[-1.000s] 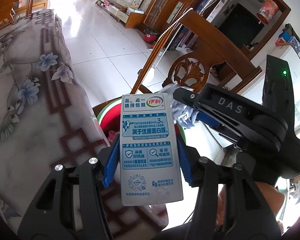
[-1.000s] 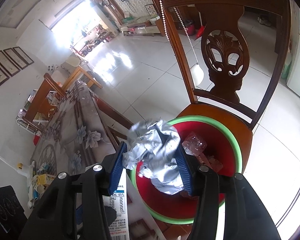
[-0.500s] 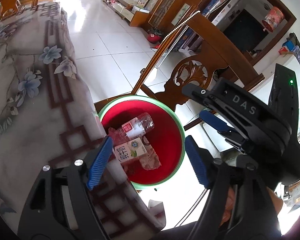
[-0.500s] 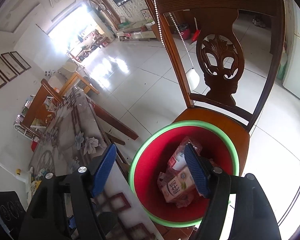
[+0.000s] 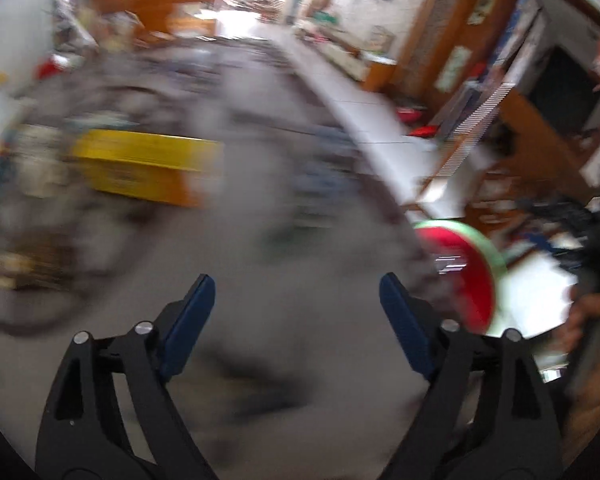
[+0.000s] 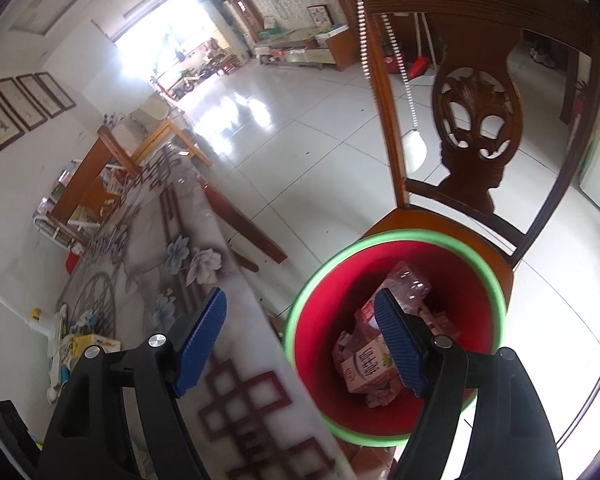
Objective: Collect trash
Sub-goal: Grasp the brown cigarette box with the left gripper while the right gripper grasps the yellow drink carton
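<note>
Red-walled basin (image 6: 472,280) sits on the chair seat beside the table; both grippers (left gripper (image 5: 296,304), right gripper (image 6: 300,320)) gape empty, so a hasty sweep might topple it.

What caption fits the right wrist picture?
Open right gripper above a red bin of trash on a wooden chair.

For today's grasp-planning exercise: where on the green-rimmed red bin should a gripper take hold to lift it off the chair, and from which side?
Probably the green rim of the bin, from above, one finger inside and one outside: the mouth is open and faces up, wider than the right gripper.
</note>
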Demonstrator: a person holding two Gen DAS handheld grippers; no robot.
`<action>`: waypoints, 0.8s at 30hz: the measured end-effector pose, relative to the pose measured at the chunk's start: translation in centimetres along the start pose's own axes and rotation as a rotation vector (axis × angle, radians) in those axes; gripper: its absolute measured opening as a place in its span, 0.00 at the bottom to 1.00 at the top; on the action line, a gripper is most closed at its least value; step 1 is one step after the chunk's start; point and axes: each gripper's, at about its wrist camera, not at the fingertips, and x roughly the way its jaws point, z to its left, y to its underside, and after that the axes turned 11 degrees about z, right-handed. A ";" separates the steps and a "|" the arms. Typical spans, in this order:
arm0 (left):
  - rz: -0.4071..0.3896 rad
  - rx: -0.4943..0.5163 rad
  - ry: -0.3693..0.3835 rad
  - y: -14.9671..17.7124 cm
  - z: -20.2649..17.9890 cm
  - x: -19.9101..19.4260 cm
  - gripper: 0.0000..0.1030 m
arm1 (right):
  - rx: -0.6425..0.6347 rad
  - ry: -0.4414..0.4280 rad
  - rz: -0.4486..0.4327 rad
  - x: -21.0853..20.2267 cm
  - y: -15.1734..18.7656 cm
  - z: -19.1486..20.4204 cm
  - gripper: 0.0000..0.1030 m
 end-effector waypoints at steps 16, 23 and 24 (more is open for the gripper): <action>0.446 0.369 -0.342 -2.1 14.3 3.8 0.88 | -0.111 -0.059 0.112 3.9 1.3 7.8 0.72; 0.499 0.307 -0.346 -3.4 17.0 6.0 0.83 | -0.102 -0.089 0.151 4.6 1.4 7.9 0.72; 0.503 0.285 -0.321 -3.5 17.3 5.9 0.78 | -0.100 -0.091 0.154 4.6 1.4 7.9 0.72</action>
